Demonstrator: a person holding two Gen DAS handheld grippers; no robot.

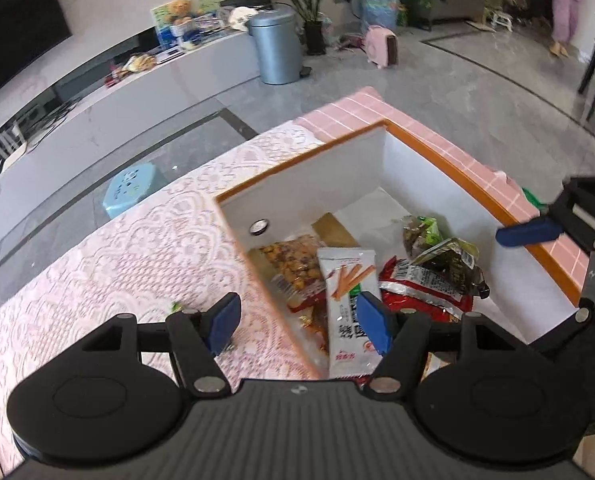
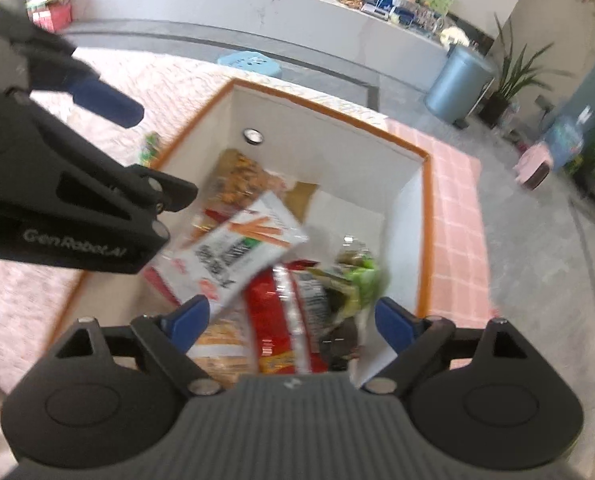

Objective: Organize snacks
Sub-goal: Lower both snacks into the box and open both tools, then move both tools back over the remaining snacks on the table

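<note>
Below open left gripper [image 1: 299,322]: white snack packet [image 1: 349,300].

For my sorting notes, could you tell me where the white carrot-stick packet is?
In both views, the white carrot-stick packet lies inside the orange-rimmed box, between the nut bag and red packet.

Left tongs [image 1: 299,322] gape above snack packets [image 1: 351,300] in orange-rimmed box [image 1: 297,158]
</note>
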